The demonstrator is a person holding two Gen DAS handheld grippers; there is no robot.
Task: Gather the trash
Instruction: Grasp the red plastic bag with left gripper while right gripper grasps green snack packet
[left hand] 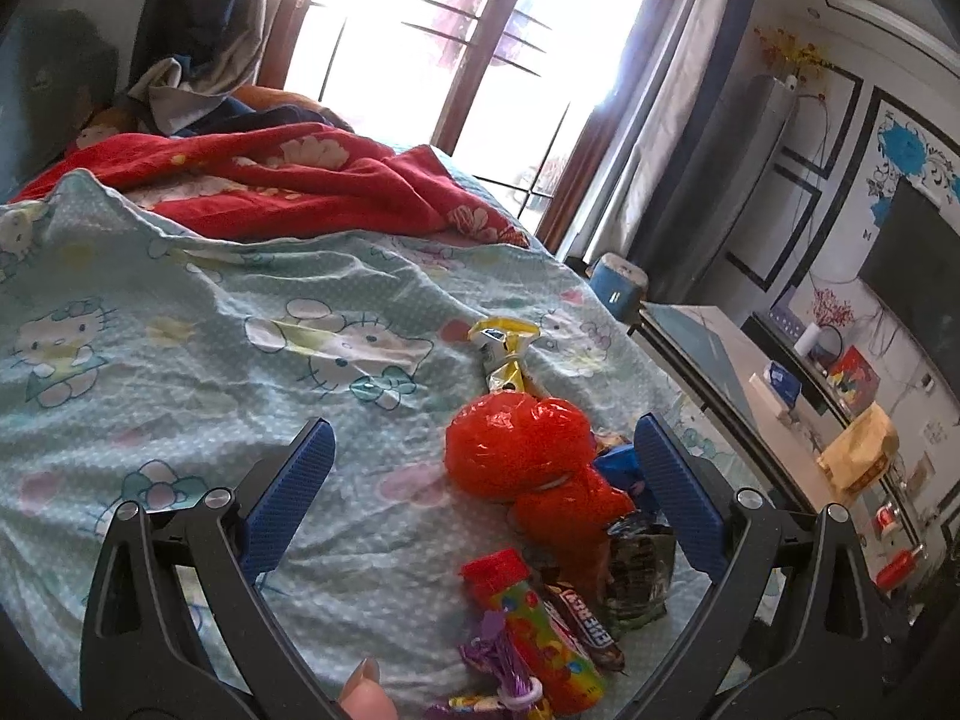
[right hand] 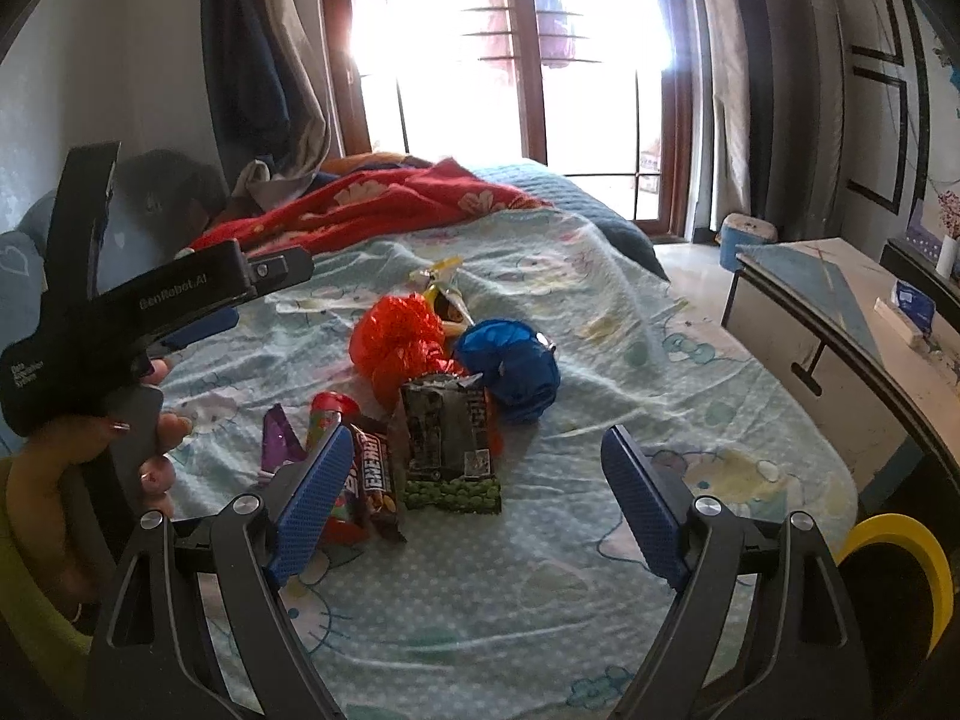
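Both grippers hang over a bed spread with a pale blue cartoon-cat sheet, each with its jaws spread wide and nothing between the pads. The left gripper faces a crumpled orange plastic bag; the right gripper faces a green-and-black snack packet. The trash lies clustered mid-bed: the orange bag, a crumpled blue bag just beside it, a yellow wrapper behind, a brown "Energy" bar wrapper, a colourful candy tube and a purple wrapper. A red flowered blanket lies bunched farther up the bed.
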